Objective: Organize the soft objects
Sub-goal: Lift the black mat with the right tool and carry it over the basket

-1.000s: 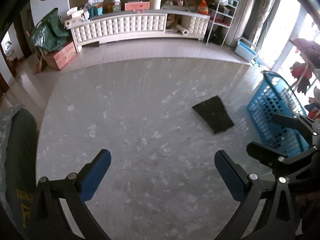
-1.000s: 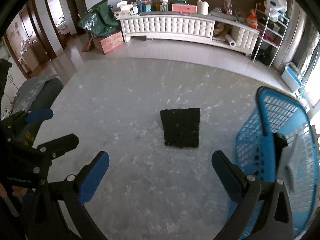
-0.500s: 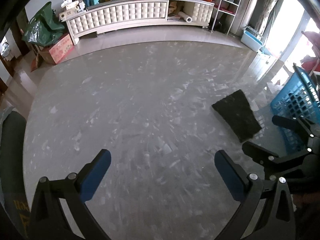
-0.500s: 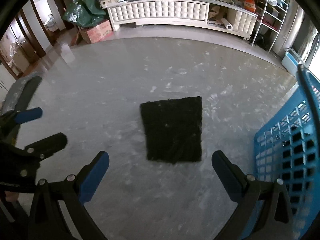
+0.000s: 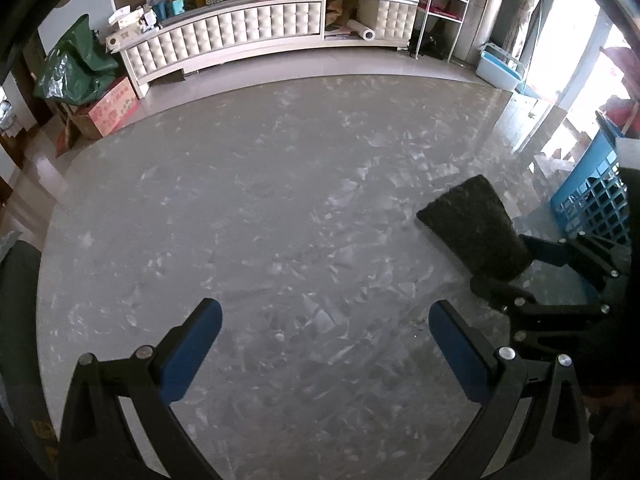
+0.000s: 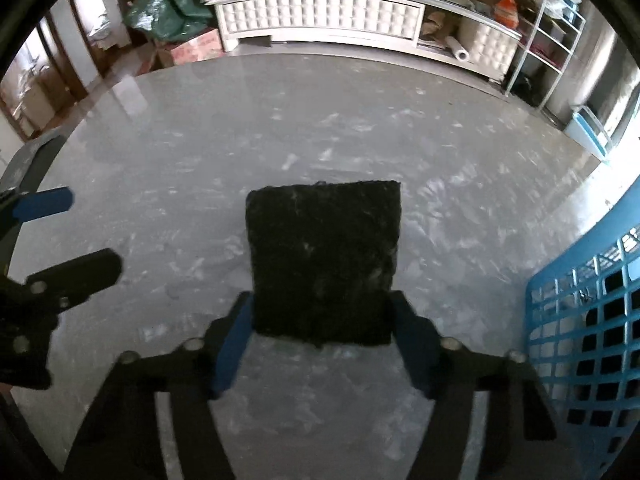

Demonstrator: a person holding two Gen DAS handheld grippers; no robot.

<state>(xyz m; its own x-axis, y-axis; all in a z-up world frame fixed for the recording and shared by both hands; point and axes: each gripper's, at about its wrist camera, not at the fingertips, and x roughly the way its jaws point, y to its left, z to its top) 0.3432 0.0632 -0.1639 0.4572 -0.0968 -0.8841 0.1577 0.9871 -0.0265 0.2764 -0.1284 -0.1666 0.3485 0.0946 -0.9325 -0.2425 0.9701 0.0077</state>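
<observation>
Two blue pads of my right gripper [image 6: 320, 336] have just been closing, and now they are pressing on the near edge of the black folded cloth [image 6: 322, 256] lying on the grey marbled floor [image 6: 320, 120]. Left of the cloth, I am keeping my left gripper [image 5: 324, 344] spread wide over bare floor, gripping nothing. Right of the cloth, the blue basket [image 6: 580, 320] is standing near. Far beyond the cloth, a white tufted cabinet [image 6: 320, 14] is lining the wall.

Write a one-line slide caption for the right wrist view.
Right claw closing on the near edge of a black pad beside a blue basket.
</observation>
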